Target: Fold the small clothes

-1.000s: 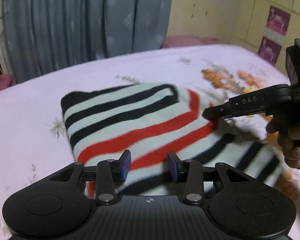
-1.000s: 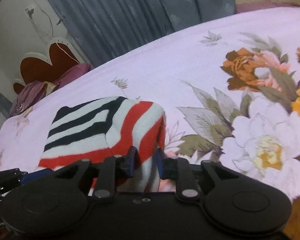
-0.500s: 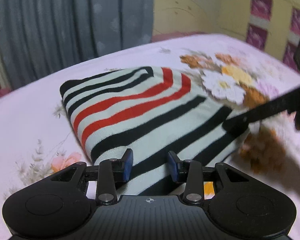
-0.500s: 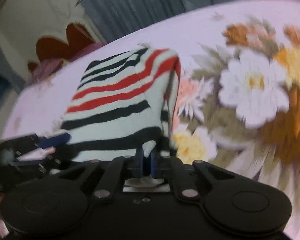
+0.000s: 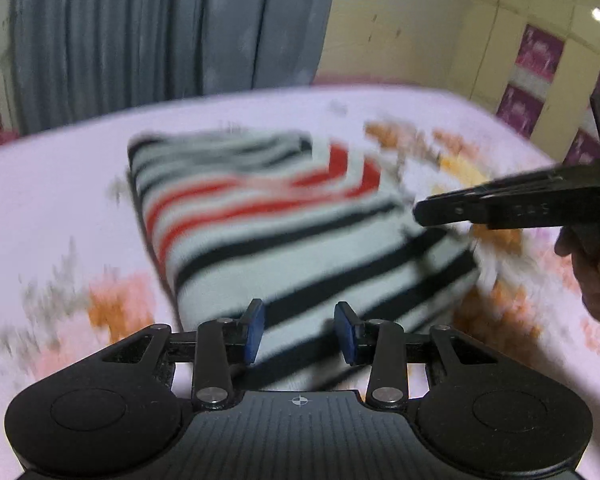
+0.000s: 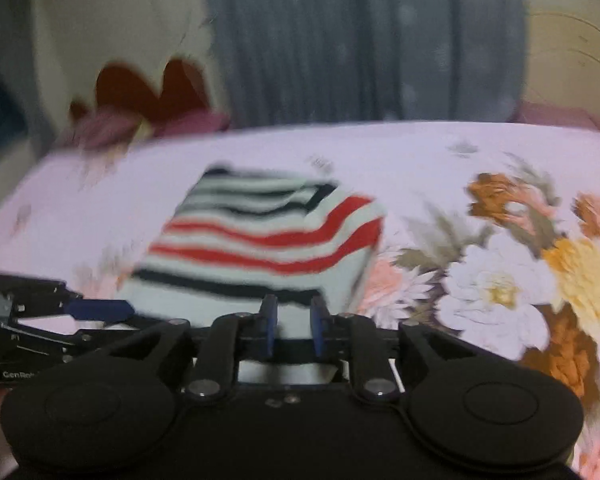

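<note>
A folded garment (image 5: 292, 236) with white, black and red stripes lies flat on the floral bedsheet (image 5: 60, 208). My left gripper (image 5: 300, 332) hovers at its near edge, blue pads apart and pressing nothing, with cloth showing behind the gap. My right gripper (image 5: 420, 212) reaches in from the right with its tip just over the garment's right edge. In the right wrist view the garment (image 6: 268, 240) lies ahead of the right gripper (image 6: 294, 328), whose jaws are opening by a narrow gap; no cloth is pinched between them. The left gripper (image 6: 100, 312) shows at the left edge.
The pink bedsheet carries a large flower print (image 6: 520, 280) to the right of the garment. A grey curtain (image 5: 160, 32) hangs behind the bed, with a headboard and a pillow (image 6: 140, 120) at the far left. A hand (image 5: 596, 272) holds the right gripper's handle.
The right gripper, shut on the garment's edge a moment ago, has let go and drawn back. The garment now lies folded flat. The left gripper shifted along its near edge.
</note>
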Demonstrator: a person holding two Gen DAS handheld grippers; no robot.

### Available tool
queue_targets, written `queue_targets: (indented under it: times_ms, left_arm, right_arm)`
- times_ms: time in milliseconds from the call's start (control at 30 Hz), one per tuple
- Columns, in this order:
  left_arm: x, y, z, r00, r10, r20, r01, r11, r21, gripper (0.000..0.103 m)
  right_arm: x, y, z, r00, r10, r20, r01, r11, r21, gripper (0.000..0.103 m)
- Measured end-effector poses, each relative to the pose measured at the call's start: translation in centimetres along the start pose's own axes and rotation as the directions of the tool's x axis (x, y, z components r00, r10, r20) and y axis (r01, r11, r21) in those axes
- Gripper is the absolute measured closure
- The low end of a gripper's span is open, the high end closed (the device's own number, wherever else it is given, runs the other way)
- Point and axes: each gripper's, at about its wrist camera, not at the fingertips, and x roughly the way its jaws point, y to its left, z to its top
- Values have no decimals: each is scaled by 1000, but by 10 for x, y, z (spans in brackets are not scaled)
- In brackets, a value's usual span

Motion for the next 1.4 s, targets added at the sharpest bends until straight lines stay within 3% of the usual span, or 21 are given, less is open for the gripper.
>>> queue_targets:
  times_ms: [67, 200, 267, 400, 467, 533, 567, 633, 700, 733, 800, 867, 933, 967, 1100, 1400]
  left_arm:
    - [0, -2, -11, 1000, -7, -1, 7, 1000, -15, 65]
    - [-11, -2, -7, 1000, 9, 29, -8, 999, -36, 65]
    - [-14, 2, 8, 995, 40, 91, -35, 998, -50, 64]
    - [11, 17, 53, 989, 73, 126, -63, 995, -82, 64]
    - [33, 23, 67, 993, 94, 77, -86, 991, -99, 64]
    - [59, 33, 67, 996, 90, -30, -93, 987, -130, 65]
    - [61, 37, 66, 998, 59, -22, -62, 987, -148, 65]
    - [53, 40, 72, 999, 39, -14, -41, 989, -141, 64]
    - [46, 44, 82, 996, 69, 58, -61, 991, -119, 64]
    - [50, 48, 89, 994, 82, 66, -74, 991, -116, 64]
    - [62, 56, 106, 993, 92, 68, -82, 988, -133, 64]
    - [78, 62, 117, 995, 92, 42, -85, 986, -142, 64]
    - [103, 66, 114, 992, 110, -61, -118, 984, -134, 64]
    - [112, 68, 107, 991, 112, -76, -122, 983, -138, 64]
    - [110, 67, 98, 992, 119, -36, -123, 977, -174, 64]
    - [104, 54, 101, 982, 183, -38, -186, 976, -111, 64]
  right_arm:
    - [27, 2, -12, 992, -72, -101, 66, 996, -63, 94]
    - [21, 4, -5, 996, -63, -61, 59, 996, -61, 89]
    - [11, 2, 8, 999, -42, 19, 42, 998, -35, 82]
    - [35, -2, 41, 998, -49, 51, 50, 998, -27, 84]
    - [56, -4, 55, 998, -46, 37, 46, 999, -12, 85]
    - [80, -10, 59, 998, -64, -21, 64, 998, -5, 87]
    - [96, -14, 56, 992, -85, -98, 84, 996, -16, 86]
    - [98, -15, 56, 992, -66, -106, 61, 997, -53, 86]
    - [87, -16, 66, 998, -49, -48, 46, 997, -63, 85]
    - [84, -19, 71, 999, -52, 6, 52, 997, -48, 83]
    - [95, -25, 85, 998, -54, 33, 55, 999, -2, 83]
    - [112, -28, 95, 999, -47, 21, 47, 999, 15, 83]
    - [135, -29, 96, 997, -52, -55, 52, 999, 0, 83]
    - [145, -28, 92, 993, -53, -105, 52, 999, -16, 82]
    - [146, -29, 83, 996, -52, -70, 51, 998, -22, 83]
    - [139, -28, 87, 997, -46, -54, 45, 999, -18, 77]
